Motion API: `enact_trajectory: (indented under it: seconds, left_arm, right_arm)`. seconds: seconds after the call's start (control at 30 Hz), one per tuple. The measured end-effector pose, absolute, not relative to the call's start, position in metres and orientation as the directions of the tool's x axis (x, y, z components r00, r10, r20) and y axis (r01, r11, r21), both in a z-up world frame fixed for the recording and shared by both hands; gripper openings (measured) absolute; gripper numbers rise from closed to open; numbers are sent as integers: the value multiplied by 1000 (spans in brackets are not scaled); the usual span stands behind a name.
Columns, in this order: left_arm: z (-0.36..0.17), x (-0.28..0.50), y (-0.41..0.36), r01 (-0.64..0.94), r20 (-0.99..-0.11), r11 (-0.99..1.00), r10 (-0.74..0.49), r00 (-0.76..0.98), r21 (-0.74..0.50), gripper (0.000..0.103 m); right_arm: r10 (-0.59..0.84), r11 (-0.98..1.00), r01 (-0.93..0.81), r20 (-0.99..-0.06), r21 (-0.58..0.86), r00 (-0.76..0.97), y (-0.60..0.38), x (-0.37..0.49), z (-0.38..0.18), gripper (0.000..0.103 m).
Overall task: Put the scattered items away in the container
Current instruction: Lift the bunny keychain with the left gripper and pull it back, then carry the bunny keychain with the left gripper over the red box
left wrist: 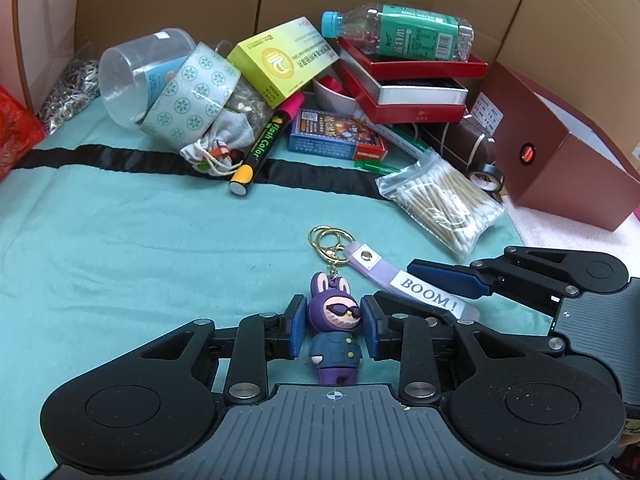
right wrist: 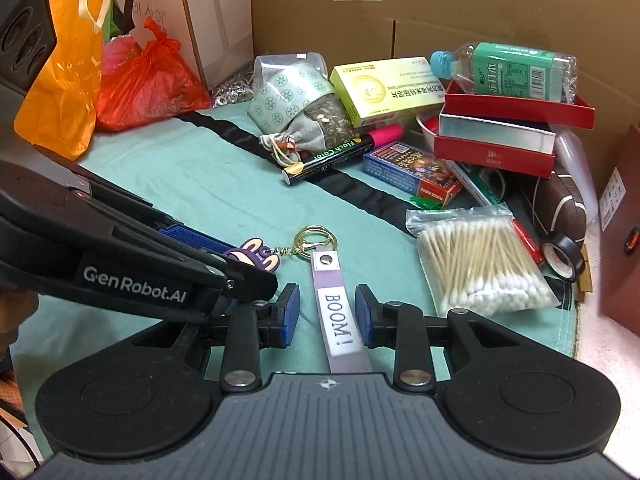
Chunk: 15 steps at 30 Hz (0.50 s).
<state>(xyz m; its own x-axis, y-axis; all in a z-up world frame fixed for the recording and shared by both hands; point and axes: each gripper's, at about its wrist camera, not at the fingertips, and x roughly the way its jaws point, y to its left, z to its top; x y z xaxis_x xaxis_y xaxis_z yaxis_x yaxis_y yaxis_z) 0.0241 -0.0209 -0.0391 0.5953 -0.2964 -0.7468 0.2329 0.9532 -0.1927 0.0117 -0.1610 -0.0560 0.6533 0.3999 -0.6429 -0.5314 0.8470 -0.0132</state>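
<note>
A purple bunny keychain figure point(left wrist: 334, 320) with sunglasses lies on the teal cloth point(left wrist: 120, 240). My left gripper point(left wrist: 333, 324) is shut on its head, a blue pad against each side. Gold rings point(left wrist: 326, 240) link it to a lilac strap point(right wrist: 338, 320) printed "BOOM!". My right gripper point(right wrist: 327, 312) straddles that strap and is open, with a gap at its left pad. In the right wrist view the left gripper point(right wrist: 248, 268) comes in from the left, and the bunny's ears point(right wrist: 252, 258) show at its tip. The right gripper point(left wrist: 394, 280) enters the left wrist view from the right.
Behind lies a heap: a bag of cotton swabs point(left wrist: 444, 200), a card pack point(left wrist: 336, 136), a Flash Color marker point(left wrist: 264, 144), a tape roll point(left wrist: 192, 96), a yellow box point(left wrist: 284, 60), red gift boxes point(left wrist: 416, 92) and a bottle point(left wrist: 400, 32). A maroon box point(left wrist: 560, 152) stands right; cardboard walls surround.
</note>
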Motion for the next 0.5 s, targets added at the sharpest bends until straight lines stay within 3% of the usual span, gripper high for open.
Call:
enact_trajectory:
  seconds: [0.03, 0.13, 0.5]
  left_arm:
    - [-39, 24, -22, 235, -748, 954, -293, 596, -186, 29]
    - [-39, 23, -23, 240, -749, 955, -288, 597, -176, 28]
    - [-39, 21, -21, 232, -745, 955, -289, 602, -183, 27]
  right_arm:
    - [401, 846, -533, -644, -12, 652, -161, 11, -56, 32]
    - [409, 840, -542, -647, -9, 644, -160, 10, -56, 21]
    - [405, 865, -501, -639, 37, 653, -163, 7, -57, 19]
